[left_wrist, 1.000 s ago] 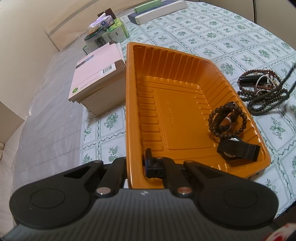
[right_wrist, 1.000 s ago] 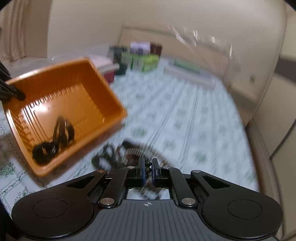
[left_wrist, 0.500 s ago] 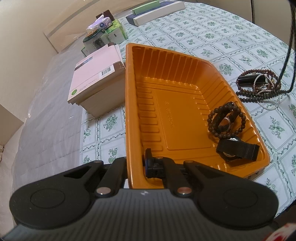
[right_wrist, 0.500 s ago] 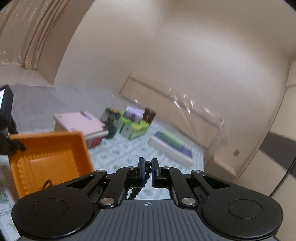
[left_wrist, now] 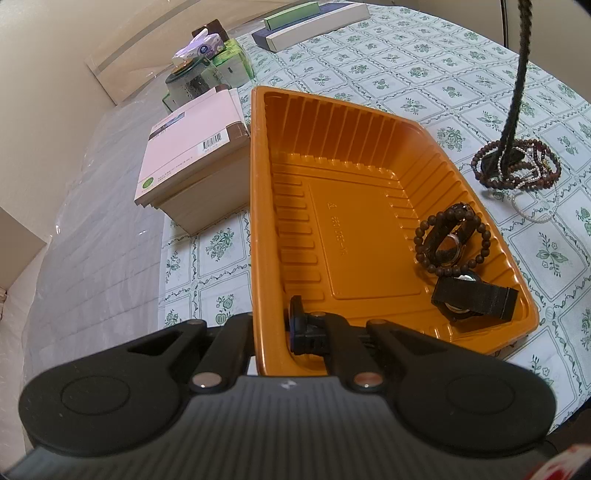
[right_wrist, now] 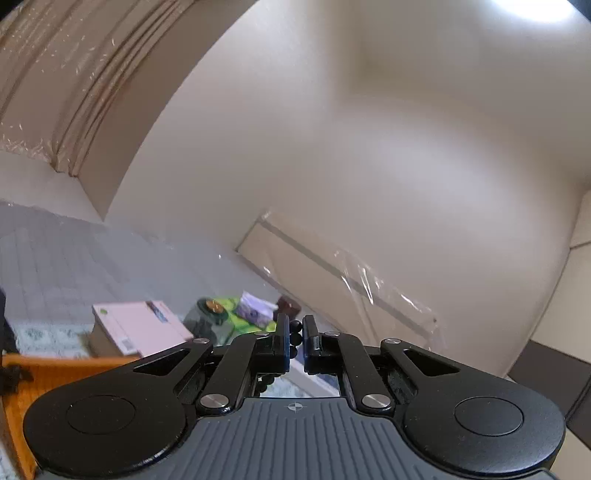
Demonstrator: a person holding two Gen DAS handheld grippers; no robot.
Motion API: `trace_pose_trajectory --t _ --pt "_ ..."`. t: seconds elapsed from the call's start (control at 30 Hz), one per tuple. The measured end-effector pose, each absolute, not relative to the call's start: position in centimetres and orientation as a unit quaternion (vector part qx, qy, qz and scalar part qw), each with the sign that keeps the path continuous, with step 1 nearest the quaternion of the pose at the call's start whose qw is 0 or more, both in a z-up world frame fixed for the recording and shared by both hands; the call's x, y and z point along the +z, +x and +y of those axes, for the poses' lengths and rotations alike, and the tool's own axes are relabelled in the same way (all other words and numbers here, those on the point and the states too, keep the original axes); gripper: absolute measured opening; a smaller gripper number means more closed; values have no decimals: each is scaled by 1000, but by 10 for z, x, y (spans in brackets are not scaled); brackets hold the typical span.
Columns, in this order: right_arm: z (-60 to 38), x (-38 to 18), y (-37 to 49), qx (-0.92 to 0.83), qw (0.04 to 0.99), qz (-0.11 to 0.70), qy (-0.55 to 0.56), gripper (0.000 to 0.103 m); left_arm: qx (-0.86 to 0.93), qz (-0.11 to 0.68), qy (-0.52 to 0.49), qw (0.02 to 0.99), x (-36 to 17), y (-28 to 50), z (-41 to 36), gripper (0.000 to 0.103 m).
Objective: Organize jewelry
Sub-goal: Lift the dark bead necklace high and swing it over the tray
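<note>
My left gripper [left_wrist: 271, 328] is shut on the near wall of an orange tray [left_wrist: 255, 184]. One finger is inside the tray and one outside. In the tray's right corner lie a brown bead bracelet [left_wrist: 419, 242] around a watch, and a second watch with a black strap [left_wrist: 476, 299]. To the right of the tray a pile of bead strands and a pearl chain [left_wrist: 517, 170] rests on the tablecloth. A long dark bead necklace [left_wrist: 517, 74] hangs from above down into this pile. High above the table, my right gripper [right_wrist: 295, 334] is shut on this necklace's beads [right_wrist: 294, 325].
A pink box [left_wrist: 192, 147] stands left of the tray, also seen as the pink box [right_wrist: 136, 328] in the right wrist view. Behind it are green packs and a tissue box [left_wrist: 207, 44]. Long flat boxes [left_wrist: 314, 18] lie at the table's far end. Walls close in beyond.
My right gripper has risen with the necklace and tilted up toward the wall. The strand has been drawn out of the pile and now hangs nearly straight. The left gripper and tray have not moved.
</note>
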State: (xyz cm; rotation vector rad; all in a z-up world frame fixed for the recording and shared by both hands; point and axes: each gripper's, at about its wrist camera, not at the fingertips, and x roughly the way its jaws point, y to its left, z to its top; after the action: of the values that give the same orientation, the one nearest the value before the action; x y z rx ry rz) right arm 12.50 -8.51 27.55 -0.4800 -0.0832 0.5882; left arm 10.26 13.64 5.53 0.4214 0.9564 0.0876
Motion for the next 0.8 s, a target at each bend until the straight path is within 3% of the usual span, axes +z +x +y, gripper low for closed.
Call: trace_pose_trajectory --t 0.47,0.8 --pt "-29 312 150 311 911 -89 -255 6 41 456 200 866 55 103 137 2" --pt "-4 274 167 356 895 -20 -267 6 41 455 200 867 55 104 136 2"
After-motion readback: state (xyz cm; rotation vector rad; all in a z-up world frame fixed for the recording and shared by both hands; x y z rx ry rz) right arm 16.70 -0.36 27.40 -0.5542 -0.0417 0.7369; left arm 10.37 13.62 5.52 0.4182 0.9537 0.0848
